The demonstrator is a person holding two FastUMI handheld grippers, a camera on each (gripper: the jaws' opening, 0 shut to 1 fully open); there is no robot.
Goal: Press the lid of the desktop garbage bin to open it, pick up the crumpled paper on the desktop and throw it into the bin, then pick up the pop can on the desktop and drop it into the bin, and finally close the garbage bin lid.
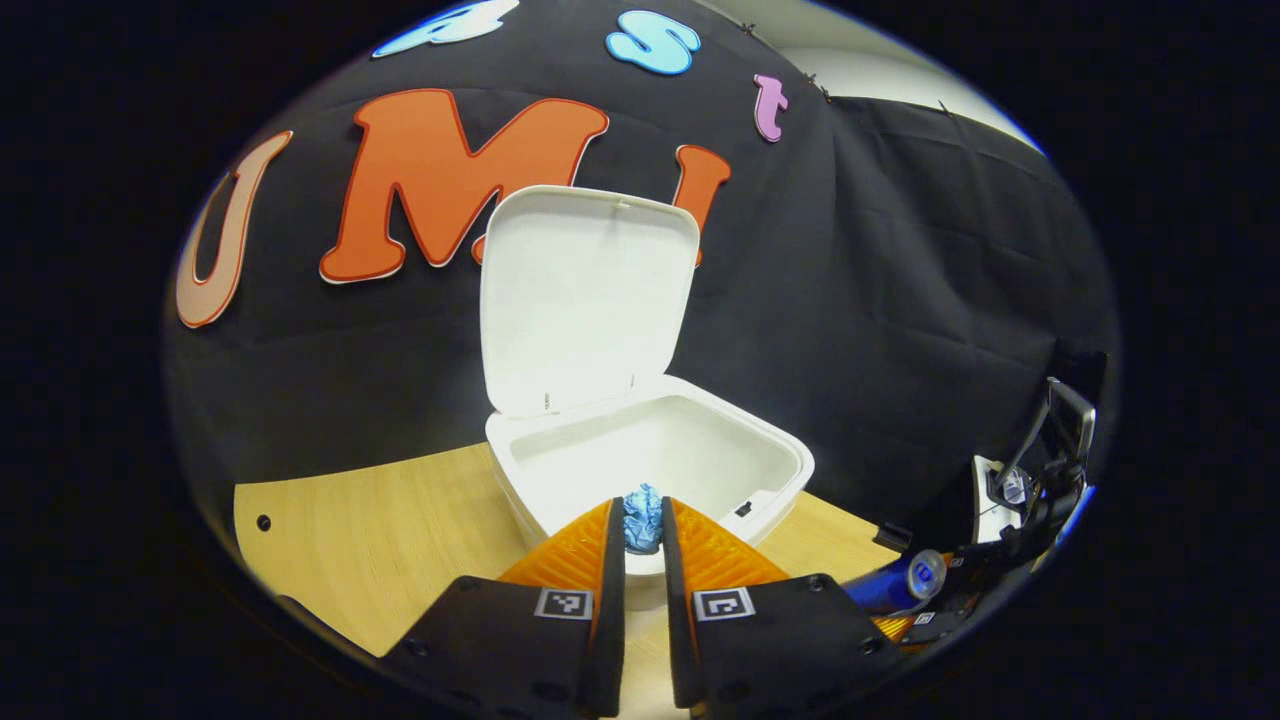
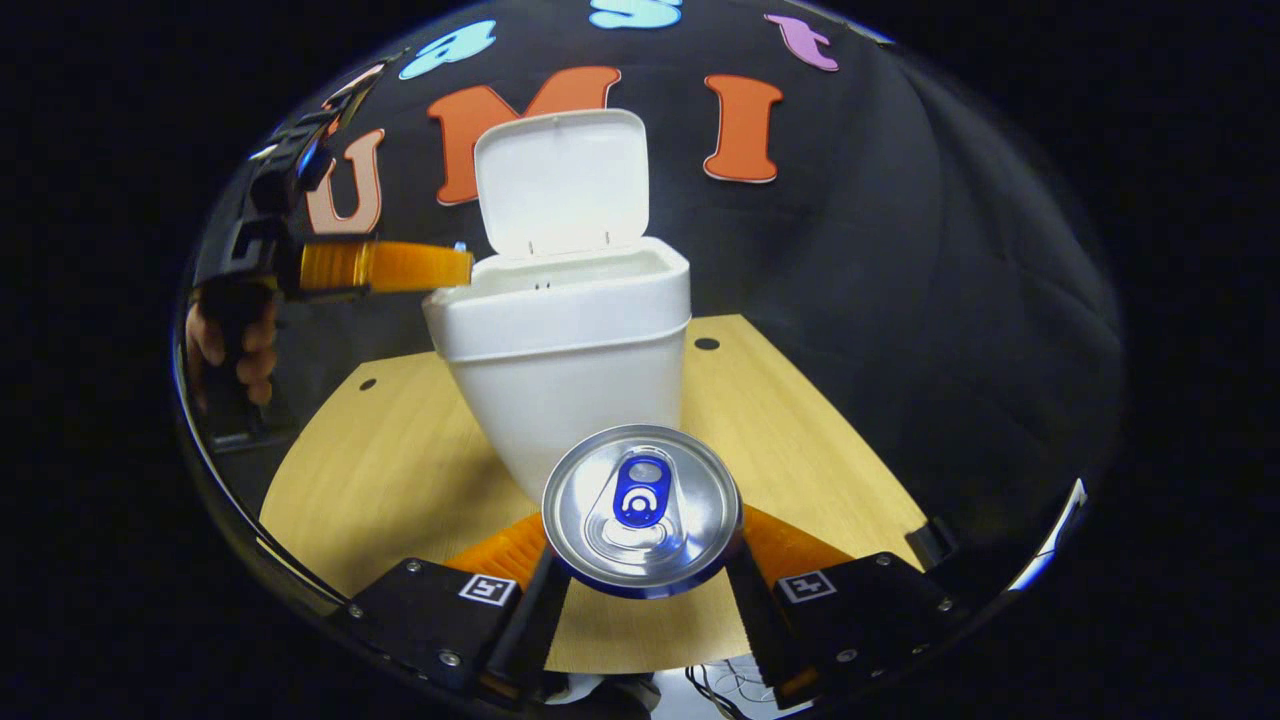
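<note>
With the lid (image 1: 588, 300) up, the left tongs (image 1: 642, 530) pinching the crumpled paper (image 1: 643, 518) at the bin (image 1: 760, 450)'s near rim could drop it outside onto the bench (image 1: 400, 540), while the right tongs (image 2: 640, 560) clamp the pop can (image 2: 640, 508).

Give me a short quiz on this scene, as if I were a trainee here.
1. True or false: the bin lid is shut.
2. What does the left gripper hold? A) the paper B) the can C) nothing
3. Fill in: the right gripper is shut on the ____.

Key: 1. False, the lid stands open. 2. A, pinched between the fingers at the bin's rim. 3. Can, its top facing the camera in the right gripper view.
</note>
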